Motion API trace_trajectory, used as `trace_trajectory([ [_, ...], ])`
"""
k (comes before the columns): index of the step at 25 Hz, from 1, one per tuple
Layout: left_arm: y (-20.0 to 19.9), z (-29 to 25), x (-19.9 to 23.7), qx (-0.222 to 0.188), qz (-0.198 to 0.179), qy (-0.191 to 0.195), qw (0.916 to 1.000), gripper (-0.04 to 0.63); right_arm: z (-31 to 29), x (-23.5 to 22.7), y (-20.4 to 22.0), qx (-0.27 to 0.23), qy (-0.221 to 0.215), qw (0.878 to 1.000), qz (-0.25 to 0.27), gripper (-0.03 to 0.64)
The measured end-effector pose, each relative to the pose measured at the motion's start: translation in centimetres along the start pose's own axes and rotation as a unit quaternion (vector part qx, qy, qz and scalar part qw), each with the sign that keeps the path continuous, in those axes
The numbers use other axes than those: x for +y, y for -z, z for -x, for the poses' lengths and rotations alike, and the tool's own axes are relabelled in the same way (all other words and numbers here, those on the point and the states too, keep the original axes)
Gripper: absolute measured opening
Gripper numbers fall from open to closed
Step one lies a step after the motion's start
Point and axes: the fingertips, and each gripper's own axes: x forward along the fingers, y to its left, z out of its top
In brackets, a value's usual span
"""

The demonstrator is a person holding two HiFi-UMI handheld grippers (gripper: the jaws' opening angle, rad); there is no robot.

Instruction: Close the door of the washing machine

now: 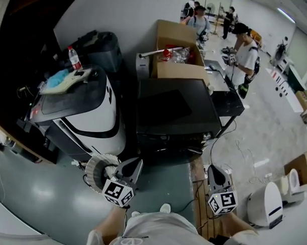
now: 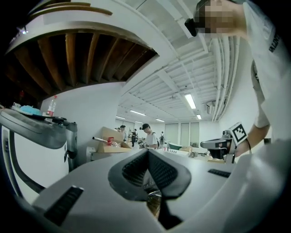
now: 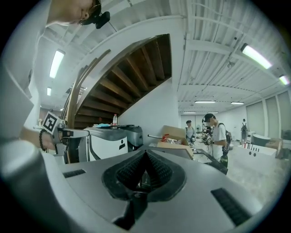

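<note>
Currently holding left tool and right tool pressed together, pinching nothing, both near the front of the black cabinet; white washing machine standing close beside that cabinet's left side in head view.

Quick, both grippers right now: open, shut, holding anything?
Left gripper: shut, nothing between its jaws.
Right gripper: shut, nothing held.

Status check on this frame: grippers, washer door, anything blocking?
Left gripper and right gripper shut, empty, pointing level. Washing machine door looks swung open, untouched, near the left gripper. Black cabinet close beside; nothing seen in the door's path.
</note>
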Motion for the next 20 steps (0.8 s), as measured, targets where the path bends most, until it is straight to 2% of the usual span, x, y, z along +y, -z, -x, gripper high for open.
trace_trajectory([
  [7,-2.4,0.2,-1.0,-0.027,-0.015,0.003,0.9995,0.002,1.6,-0.8,-1.8,-0.027,0.023,0.999,-0.019,0.011],
  [15,-2.4,-0.3,-2.3,-0.031,-0.018,0.012,0.9993,0.002,3.1,-2.3,-1.2,-0.039,0.050,0.998,-0.026,0.011],
  [20,-2.9,-1.0,-3.1,-0.032,-0.025,0.023,0.9989,0.002,3.4,-2.5,-1.4,-0.044,0.048,0.998,-0.021,0.009],
])
